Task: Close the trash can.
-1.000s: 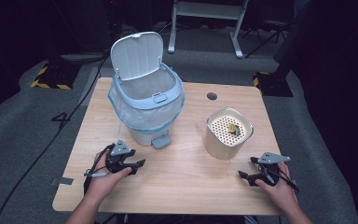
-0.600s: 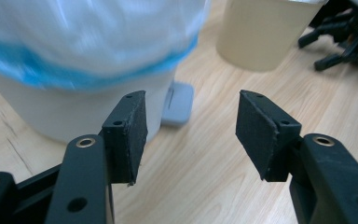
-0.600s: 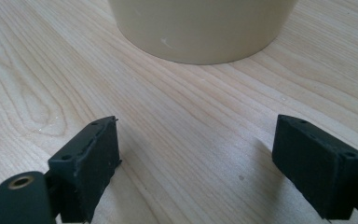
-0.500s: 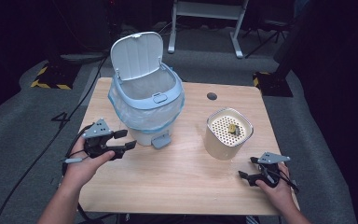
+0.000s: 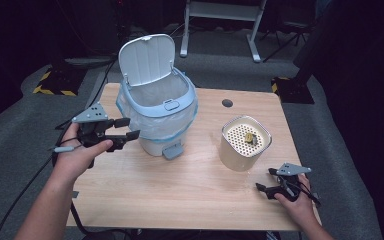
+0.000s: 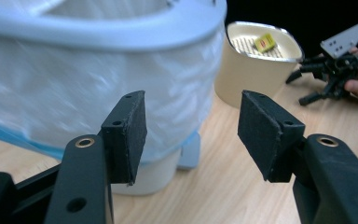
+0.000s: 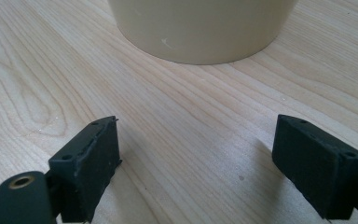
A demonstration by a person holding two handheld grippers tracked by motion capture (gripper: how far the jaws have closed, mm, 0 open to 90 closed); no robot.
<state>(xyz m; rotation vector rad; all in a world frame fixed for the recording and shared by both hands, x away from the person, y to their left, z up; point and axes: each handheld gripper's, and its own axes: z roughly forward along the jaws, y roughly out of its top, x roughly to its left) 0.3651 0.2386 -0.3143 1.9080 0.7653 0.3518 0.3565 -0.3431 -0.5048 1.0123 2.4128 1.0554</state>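
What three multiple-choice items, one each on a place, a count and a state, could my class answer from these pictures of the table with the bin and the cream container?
1. Where does the cream container stand relative to the lidded bin in the high view?
A. To its right
B. Behind it
C. Inside it

2. How many small yellow items lie on the container's perforated insert?
A. None
B. One
C. Three

3. What is the state of the bin's lid?
A. Shut flat
B. Lying on the table
C. Raised open

Answers:
1. A, since the container sits on the wooden table right of the bin, nearer the right claw.
2. B, since a single yellow piece shows on the insert in both the high view and the left gripper view.
3. C, since the lid stands upright behind the bin's lined opening, while the left claw hovers open beside the bin.
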